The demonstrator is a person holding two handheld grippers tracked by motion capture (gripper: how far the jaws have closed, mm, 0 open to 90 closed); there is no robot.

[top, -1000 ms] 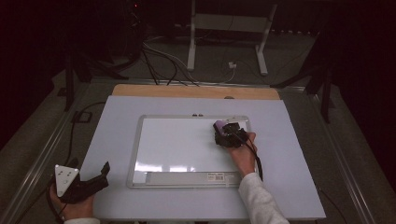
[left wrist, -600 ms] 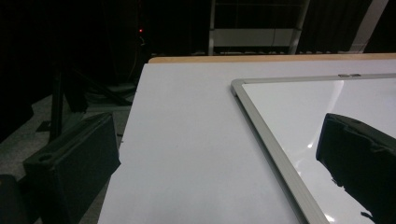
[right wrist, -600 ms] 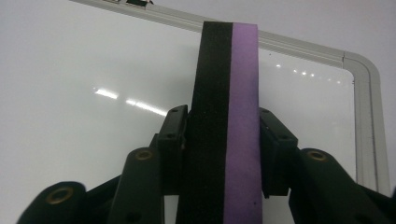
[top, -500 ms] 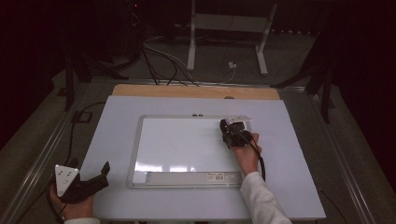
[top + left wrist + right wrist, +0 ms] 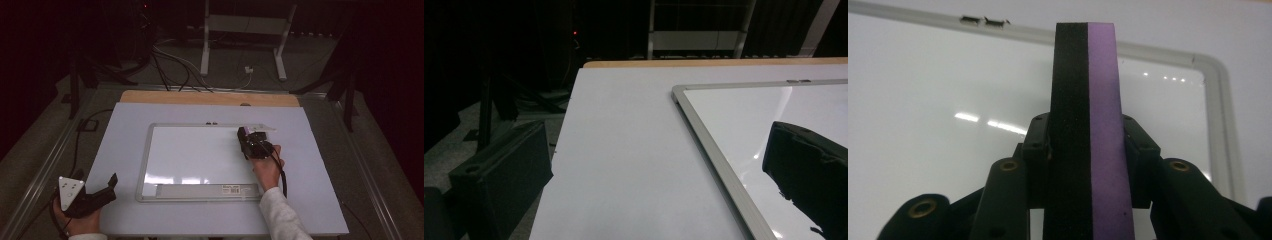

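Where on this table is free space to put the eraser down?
Bare table lies left of the whiteboard, and a strip right of it. Most of the board is bare too. Its top right corner is crowded: the right gripper holds the eraser there.

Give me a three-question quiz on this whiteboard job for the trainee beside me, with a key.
1. True or false: the right gripper is clamped on a black-and-purple eraser.
2. Over which part of the whiteboard is that eraser held? A) upper right corner B) lower left corner C) the bottom tray
3. Where does the left gripper sit relative to the whiteboard?

Key
1. True: both jaws press its sides.
2. A
3. Off the board, by the table's lower left corner in the high view, holding nothing.
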